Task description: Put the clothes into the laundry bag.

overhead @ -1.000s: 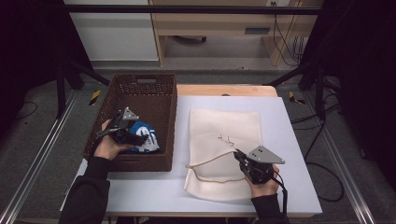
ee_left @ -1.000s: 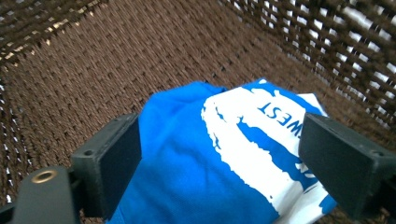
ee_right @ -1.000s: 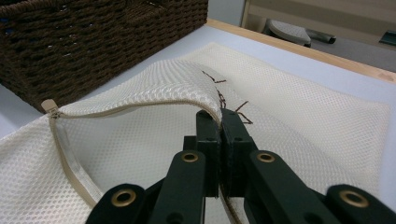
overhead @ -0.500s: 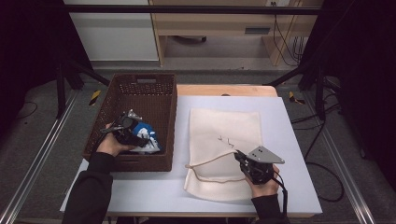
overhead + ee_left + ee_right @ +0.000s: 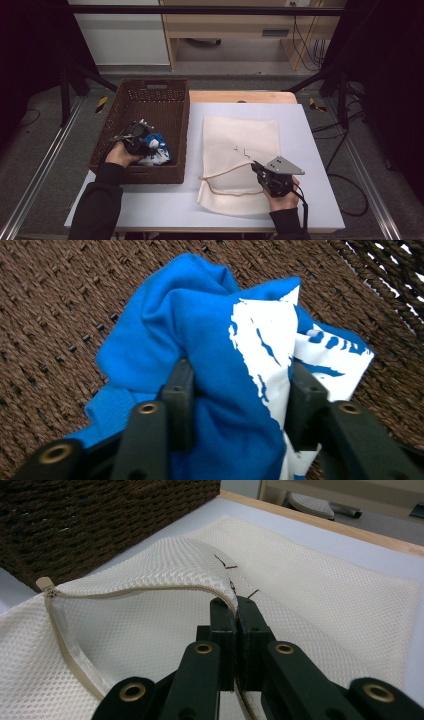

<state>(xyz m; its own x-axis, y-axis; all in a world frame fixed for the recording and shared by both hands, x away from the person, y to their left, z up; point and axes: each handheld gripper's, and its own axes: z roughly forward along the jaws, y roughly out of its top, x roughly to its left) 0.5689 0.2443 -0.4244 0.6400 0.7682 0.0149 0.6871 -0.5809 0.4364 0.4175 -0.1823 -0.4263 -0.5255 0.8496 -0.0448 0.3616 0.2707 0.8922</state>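
Cloth in the basket, bag mouth lifted

My left claw (image 5: 235, 390) has just been closing round the blue-and-white cloth (image 5: 220, 330) in the basket (image 5: 150, 95) at nine o'clock; my right claw (image 5: 235, 611) pinches the mesh bag (image 5: 320, 580) edge.

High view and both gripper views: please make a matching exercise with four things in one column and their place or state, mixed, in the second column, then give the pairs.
Things:
1. blue and white garment
2. mesh laundry bag
3. left gripper
4. right gripper

Places or states:
A. pinches the edge of the bag's opening and holds it up
B. lies flat on the white table, zipper open
C. lies crumpled inside the brown wicker basket
D. its jaws have just been closing around blue cloth

Pairs: 1-C, 2-B, 3-D, 4-A
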